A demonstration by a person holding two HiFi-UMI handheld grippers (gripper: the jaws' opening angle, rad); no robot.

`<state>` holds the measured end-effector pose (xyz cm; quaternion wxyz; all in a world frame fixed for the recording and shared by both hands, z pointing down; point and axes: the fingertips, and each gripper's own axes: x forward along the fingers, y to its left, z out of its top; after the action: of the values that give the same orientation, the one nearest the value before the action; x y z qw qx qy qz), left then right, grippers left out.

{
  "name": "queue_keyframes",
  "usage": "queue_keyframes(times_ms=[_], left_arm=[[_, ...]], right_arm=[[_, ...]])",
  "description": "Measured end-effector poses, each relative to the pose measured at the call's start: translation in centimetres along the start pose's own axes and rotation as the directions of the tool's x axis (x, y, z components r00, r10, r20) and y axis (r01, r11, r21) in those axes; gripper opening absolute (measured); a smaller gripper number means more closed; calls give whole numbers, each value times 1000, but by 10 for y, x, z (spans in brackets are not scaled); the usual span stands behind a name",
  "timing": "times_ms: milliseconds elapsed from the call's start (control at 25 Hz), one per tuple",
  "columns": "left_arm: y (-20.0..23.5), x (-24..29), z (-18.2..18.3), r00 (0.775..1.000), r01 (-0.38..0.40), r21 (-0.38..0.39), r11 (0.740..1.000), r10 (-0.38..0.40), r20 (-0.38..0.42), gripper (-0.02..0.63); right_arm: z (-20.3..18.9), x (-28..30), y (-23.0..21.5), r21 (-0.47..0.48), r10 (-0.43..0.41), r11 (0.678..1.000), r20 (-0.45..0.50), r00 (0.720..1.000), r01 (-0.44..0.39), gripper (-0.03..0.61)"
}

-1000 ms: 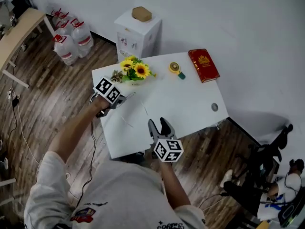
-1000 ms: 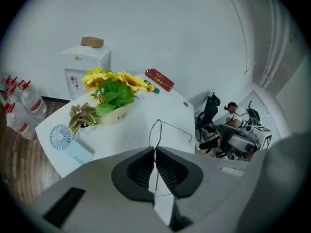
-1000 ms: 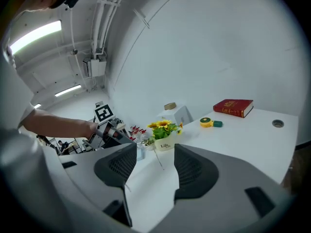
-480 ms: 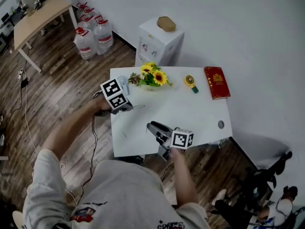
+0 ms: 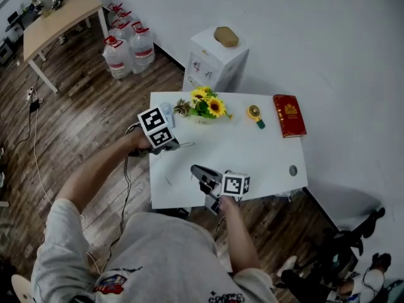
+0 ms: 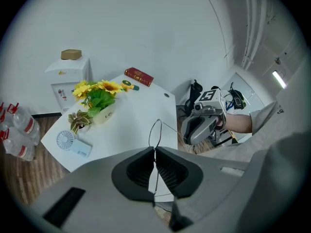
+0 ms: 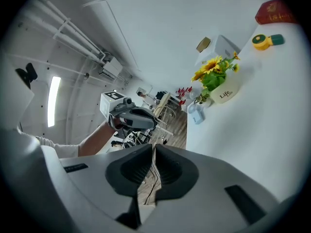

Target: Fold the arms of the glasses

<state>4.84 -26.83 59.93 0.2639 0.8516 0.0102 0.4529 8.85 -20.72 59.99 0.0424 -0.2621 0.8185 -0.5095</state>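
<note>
Thin wire-rimmed glasses hang over the white table, with my left gripper shut on the frame at the table's left edge. One lens loop and a fine arm stick out past its jaws. My right gripper lies almost level near the front edge and points left toward the glasses. Its jaws have just been closing and now stand shut with nothing between them. In the left gripper view it is clear of the glasses, a short way to their right.
A pot of sunflowers, a small white fan, a yellow tape measure and a red book line the table's far side. Behind stand a white cabinet, water bottles and a wooden desk.
My left gripper has lifted the glasses a little off the table. My right gripper has rolled over, swung toward the left, and its jaws have gone from wide open to shut.
</note>
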Motion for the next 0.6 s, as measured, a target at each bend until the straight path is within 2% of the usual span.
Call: queue_keyframes(times_ms=[160,240,400,600], left_arm=[[-5,2,6,1000,13,-26,1000,-13,14,15],[-9,4,9,1000,23,-31,999,-22,21,15],[-18,8,15,998,44,-26,999,-43,38,15],[-24,13,22,998,51,-20,998,-50,47,15]], right_arm=[[0,10,5,-4,7,1000,-13,1000,-7,27],[2,19,13,-21,53,998,-14,999,-53,27],[-3,25,2,27,-26,999,-23,999,27,25],[3,35,-1,61,-40,997,13,999,39,25]])
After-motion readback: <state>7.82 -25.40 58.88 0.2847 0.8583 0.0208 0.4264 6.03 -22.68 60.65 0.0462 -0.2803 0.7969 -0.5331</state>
